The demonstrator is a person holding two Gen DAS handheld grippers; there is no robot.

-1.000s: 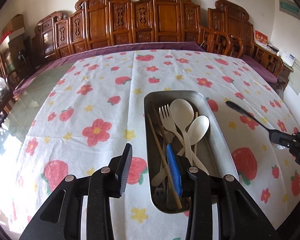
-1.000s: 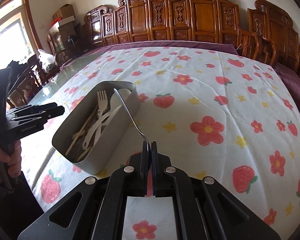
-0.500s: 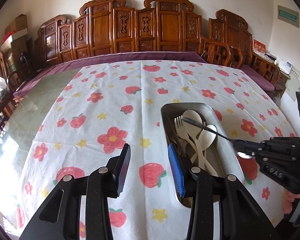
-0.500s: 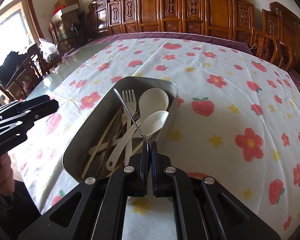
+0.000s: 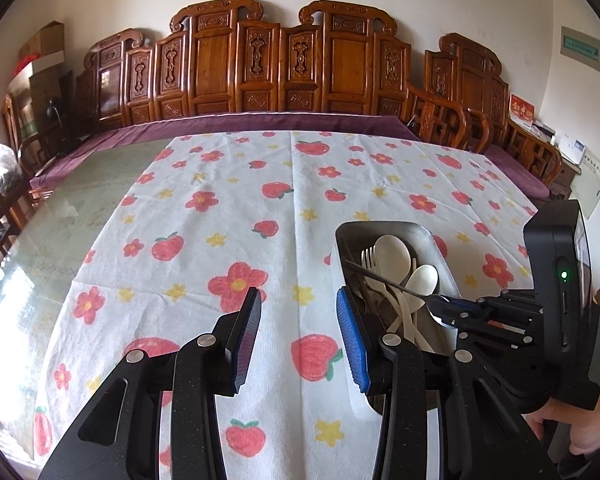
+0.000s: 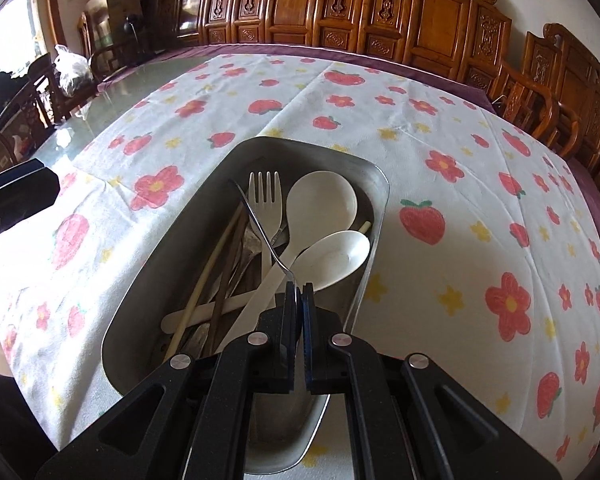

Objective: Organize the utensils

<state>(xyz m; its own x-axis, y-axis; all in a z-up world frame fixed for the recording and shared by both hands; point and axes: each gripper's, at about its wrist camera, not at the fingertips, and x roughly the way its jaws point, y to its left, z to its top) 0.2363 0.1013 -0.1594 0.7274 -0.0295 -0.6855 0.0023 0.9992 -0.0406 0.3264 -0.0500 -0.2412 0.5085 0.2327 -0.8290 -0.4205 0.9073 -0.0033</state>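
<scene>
A steel tray (image 6: 332, 151) on the flowered cloth holds two white spoons (image 6: 320, 204), a white fork (image 6: 265, 196), chopsticks (image 6: 204, 276) and other utensils. My right gripper (image 6: 299, 286) is shut on a thin metal utensil (image 6: 260, 228), whose handle points forward over the tray's contents. In the left wrist view the tray (image 5: 440, 240) lies at the right, and the right gripper (image 5: 440, 308) reaches over it with the metal utensil (image 5: 384, 278). My left gripper (image 5: 298, 312) is open and empty, above the cloth just left of the tray.
The white cloth with red flowers and strawberries (image 5: 240, 208) covers most of a glass-topped table (image 5: 72, 208). Carved wooden chairs (image 5: 284, 64) line the far edge. A bag (image 6: 72, 72) sits on a chair at the left.
My right gripper has carried the metal utensil leftward and forward, from beside the tray to over it. My left gripper has drawn back and left, off the tray, still open.
</scene>
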